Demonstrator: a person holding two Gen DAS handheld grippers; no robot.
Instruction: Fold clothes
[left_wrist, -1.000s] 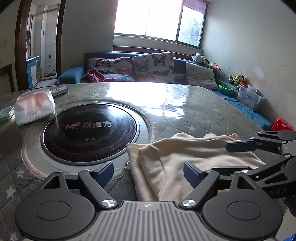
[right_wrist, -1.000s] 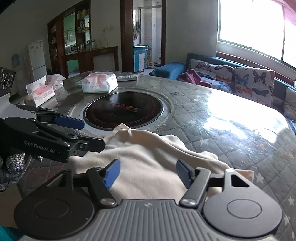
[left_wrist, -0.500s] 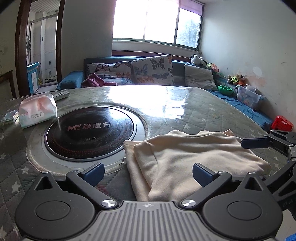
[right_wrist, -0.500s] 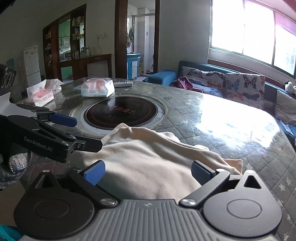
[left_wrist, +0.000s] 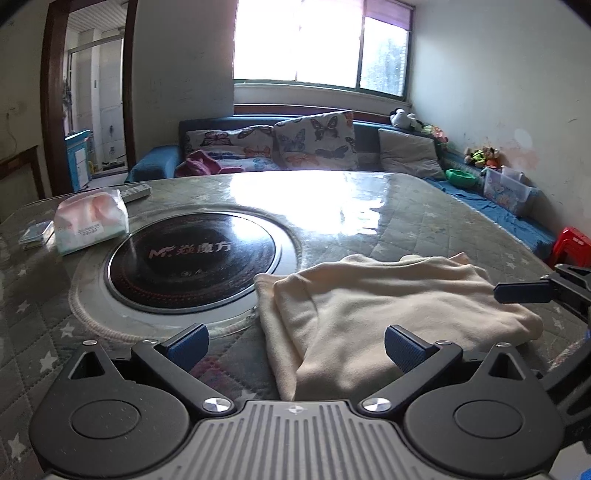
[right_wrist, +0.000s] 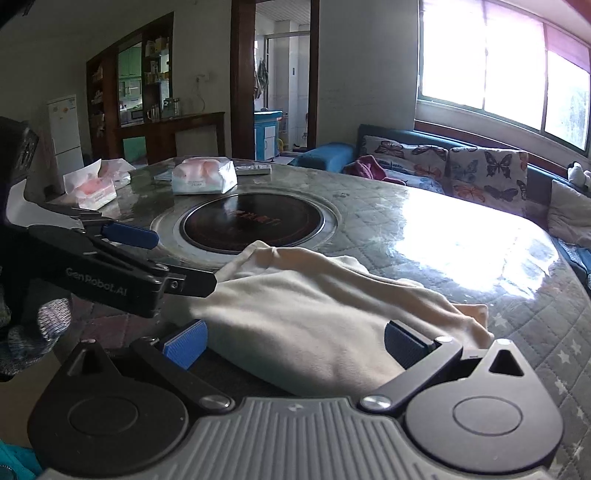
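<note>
Two views, one per tool. Left wrist view: the left tool stands with its blue-padded fingers spread wide and nothing between them, just above the near edge of a folded cream garment. The garment lies flat on the quilted, glass-topped counter, its left edge just beside the round black induction hob set into the counter. A pack of tissues sits beyond the hob, left. The right tool enters at the right edge, beside the garment's right end.

Right wrist view: the right tool is likewise spread wide, empty, with the garment lying before its pads. The left tool reaches in from the left, its lower finger at the garment's edge, also parted.
</note>
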